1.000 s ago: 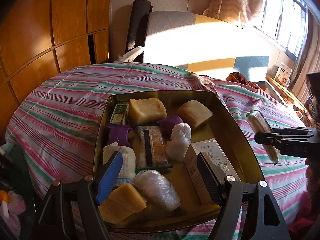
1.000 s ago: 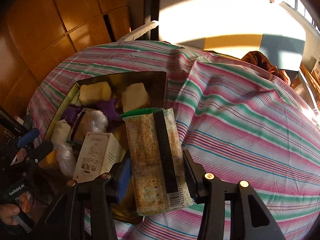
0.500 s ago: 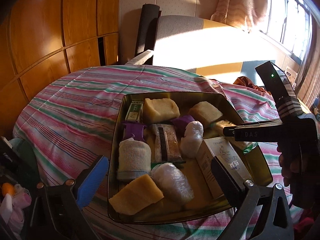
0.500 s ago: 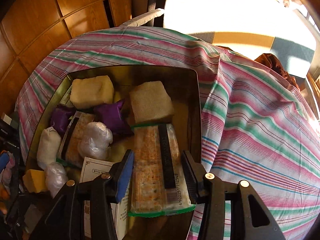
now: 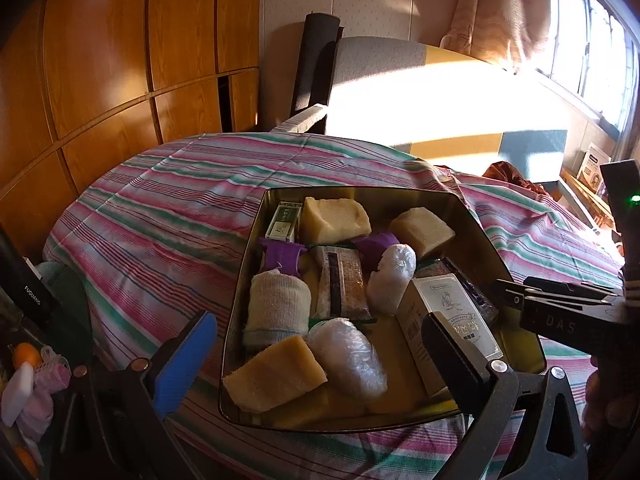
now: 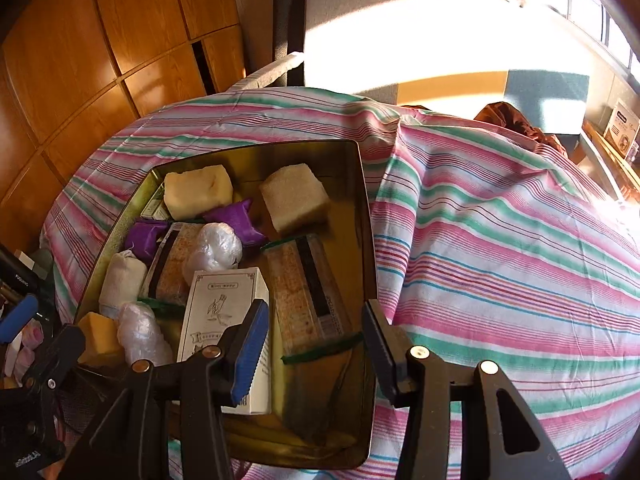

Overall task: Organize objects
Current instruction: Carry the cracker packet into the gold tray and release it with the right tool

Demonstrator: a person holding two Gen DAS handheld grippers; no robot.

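A gold metal tin (image 5: 245, 288) (image 6: 367, 232) sits on the striped cloth, packed with several items. A green-edged cracker packet (image 6: 306, 284) (image 5: 466, 280) lies flat inside it, between a white printed box (image 6: 224, 312) (image 5: 452, 312) and the right wall. My right gripper (image 6: 315, 308) (image 5: 506, 292) hovers over the packet's near end, and its pads stand slightly clear of both edges. My left gripper (image 5: 320, 360) is open wide at the tin's near rim with nothing held, above a yellow sponge (image 5: 276, 376) and a plastic-wrapped bundle (image 5: 348, 356).
Also in the tin are pale foam blocks (image 5: 334, 220), purple packets (image 5: 282, 256), a second cracker packet (image 5: 342, 284) and a rolled white cloth (image 5: 278, 308). A grey chair (image 5: 376, 64) stands beyond the table, and wooden cabinets (image 5: 100, 60) are on the left. Clutter (image 5: 28, 372) sits low left.
The right gripper carried the cracker packet from the cloth over the tin and lowered it by the right wall, where it now lies free. The left gripper opened wide and drew back.
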